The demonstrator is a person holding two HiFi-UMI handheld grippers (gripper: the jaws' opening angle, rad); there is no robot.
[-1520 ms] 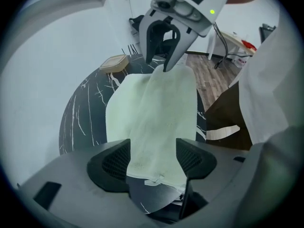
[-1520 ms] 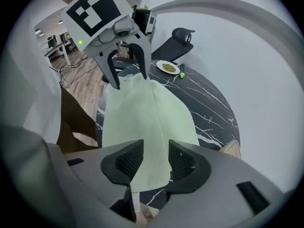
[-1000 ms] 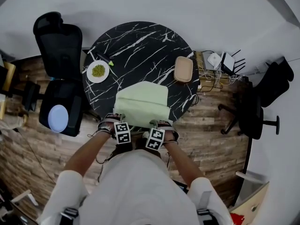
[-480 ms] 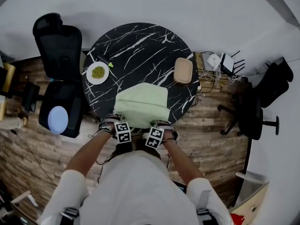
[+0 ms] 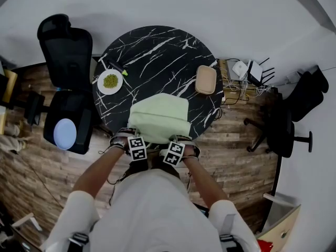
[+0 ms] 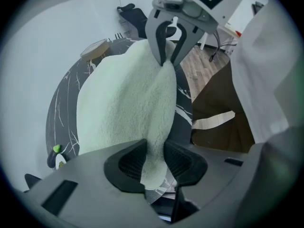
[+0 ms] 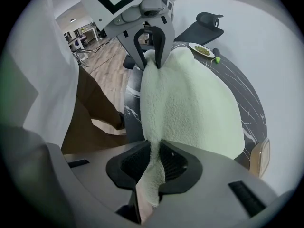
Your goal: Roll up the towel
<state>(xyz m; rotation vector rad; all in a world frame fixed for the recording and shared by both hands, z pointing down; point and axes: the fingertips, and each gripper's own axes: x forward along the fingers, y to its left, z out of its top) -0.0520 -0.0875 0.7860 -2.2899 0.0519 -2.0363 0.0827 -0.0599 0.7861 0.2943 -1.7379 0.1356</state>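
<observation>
Pale green terry towel (image 5: 159, 114) lies spread on the round black marble worktop (image 5: 157, 51), extending ahead of both grippers. Its near edge sits at the rim directly beneath them. The left gripper (image 6: 154, 161) points down; its jaws have just been closing and now pinch the towel's near left corner. The right gripper (image 7: 154, 166) has likewise been closing and clamps the near right corner.

We see a round black marble table (image 5: 157, 51) bearing a white plate (image 5: 109, 81) of green food near its left edge and a tan oblong dish (image 5: 205, 79) near its right. Left of it stands a black office chair (image 5: 65, 51), a pale blue disc (image 5: 65, 133) on its seat.
</observation>
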